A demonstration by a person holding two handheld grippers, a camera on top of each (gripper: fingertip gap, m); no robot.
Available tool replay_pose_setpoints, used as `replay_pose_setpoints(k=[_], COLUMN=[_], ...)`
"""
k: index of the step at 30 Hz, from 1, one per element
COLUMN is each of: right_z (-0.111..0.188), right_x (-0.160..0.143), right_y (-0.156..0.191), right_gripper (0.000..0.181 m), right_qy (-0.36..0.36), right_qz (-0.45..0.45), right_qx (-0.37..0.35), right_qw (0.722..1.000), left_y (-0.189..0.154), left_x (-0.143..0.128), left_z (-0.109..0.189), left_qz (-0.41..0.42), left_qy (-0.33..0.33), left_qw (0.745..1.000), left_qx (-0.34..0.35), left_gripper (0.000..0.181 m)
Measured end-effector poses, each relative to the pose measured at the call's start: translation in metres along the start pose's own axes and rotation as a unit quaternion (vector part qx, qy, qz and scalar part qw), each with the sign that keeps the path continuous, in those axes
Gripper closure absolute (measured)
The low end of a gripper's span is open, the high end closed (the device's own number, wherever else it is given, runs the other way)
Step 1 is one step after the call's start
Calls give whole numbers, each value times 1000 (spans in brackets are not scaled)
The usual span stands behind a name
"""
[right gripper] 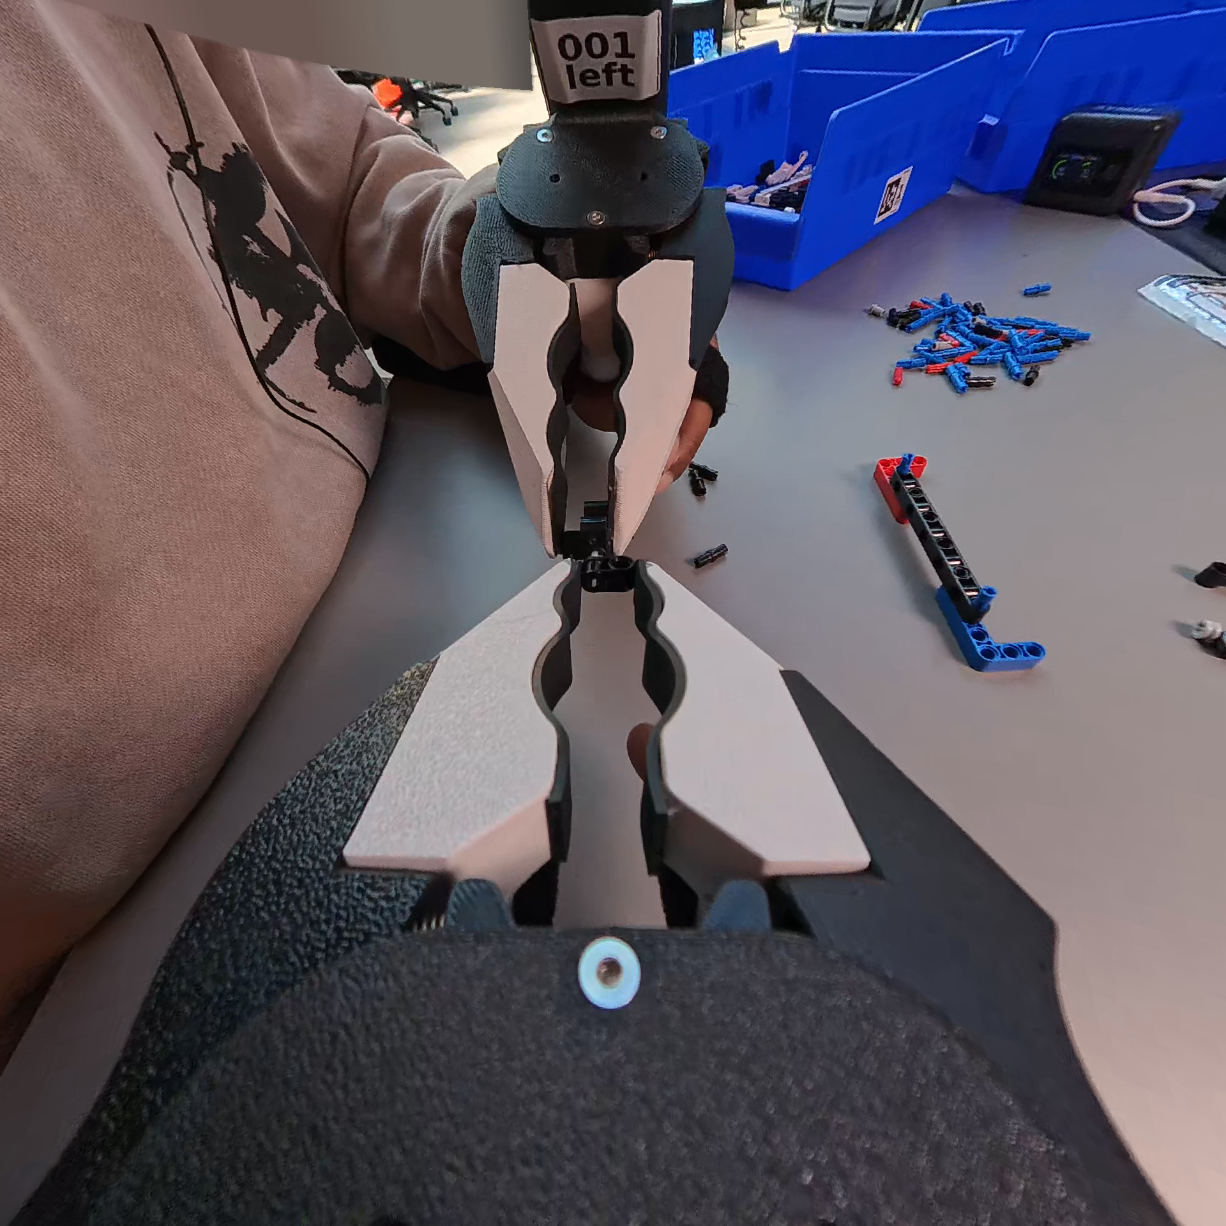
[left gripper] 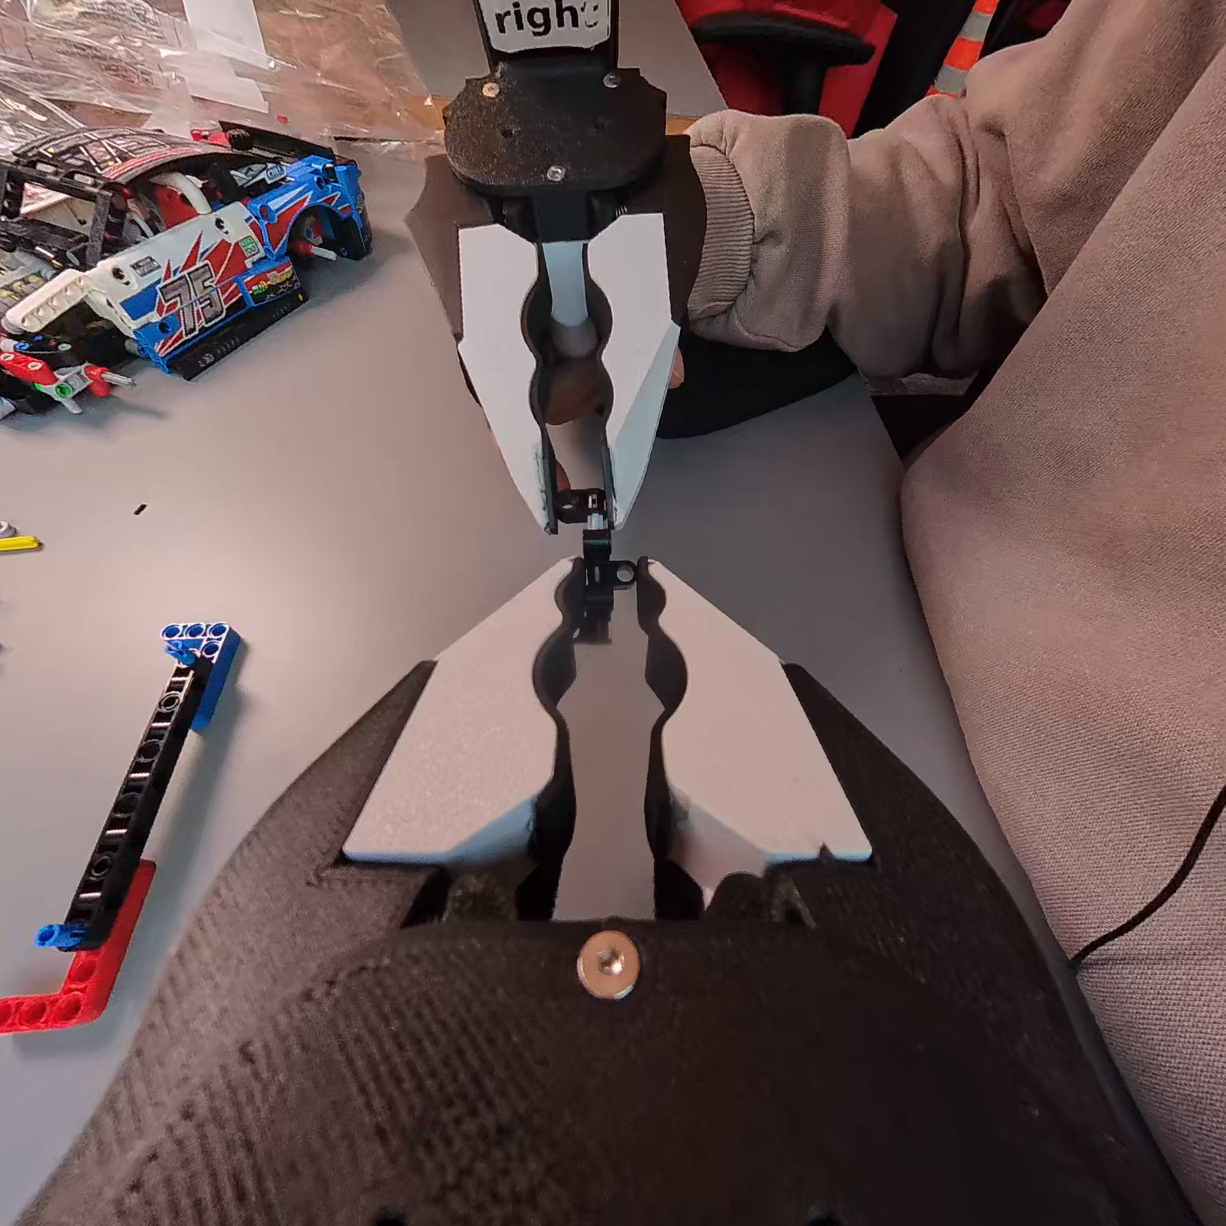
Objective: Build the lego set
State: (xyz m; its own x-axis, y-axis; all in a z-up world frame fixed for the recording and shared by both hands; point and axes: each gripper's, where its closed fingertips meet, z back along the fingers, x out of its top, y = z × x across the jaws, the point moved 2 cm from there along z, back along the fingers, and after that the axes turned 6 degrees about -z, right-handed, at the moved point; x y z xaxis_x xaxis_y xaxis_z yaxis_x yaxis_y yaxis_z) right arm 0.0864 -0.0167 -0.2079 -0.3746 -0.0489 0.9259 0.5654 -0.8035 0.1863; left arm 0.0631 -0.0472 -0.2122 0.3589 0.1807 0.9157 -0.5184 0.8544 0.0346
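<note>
While tip to tip above the table (left gripper: 332,531), both tongs, left (left gripper: 607,570) and right (right gripper: 607,570), pinch black connectors (left gripper: 597,584).

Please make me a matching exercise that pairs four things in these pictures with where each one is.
Things:
1. Small black connector piece
2. Loose pile of blue, red and black pins
3. Partly built blue, white and red race car
4. Long black holed beam with red and blue angle pieces at its ends

Places:
A. Lying flat on the grey table, apart from both grippers
B. Between the right gripper's fingers
C. Standing beside clear plastic bags
D. Heaped in front of the blue plastic bins

Pairs: 1-B, 2-D, 3-C, 4-A
</note>
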Motion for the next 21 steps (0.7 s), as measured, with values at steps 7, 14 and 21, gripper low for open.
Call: replay_pose_setpoints(k=[7,14,21], right_z=[-7,-7,5], right_x=[-4,-1,26], right_y=[-1,-4,-5], right_gripper=[167,167,156], right_qy=[21,29,-27], right_qz=[2,10,5], right_qx=[-13,-36,-46], right_qw=[1000,999,999], left_y=[0,3,11], left_x=[-4,-5,16], left_z=[0,1,13], left_qz=[-5,-7,-9], left_qy=[21,7,-88], left_qw=[1000,1000,995], left_qx=[6,12,36], left_gripper=[167,167,167])
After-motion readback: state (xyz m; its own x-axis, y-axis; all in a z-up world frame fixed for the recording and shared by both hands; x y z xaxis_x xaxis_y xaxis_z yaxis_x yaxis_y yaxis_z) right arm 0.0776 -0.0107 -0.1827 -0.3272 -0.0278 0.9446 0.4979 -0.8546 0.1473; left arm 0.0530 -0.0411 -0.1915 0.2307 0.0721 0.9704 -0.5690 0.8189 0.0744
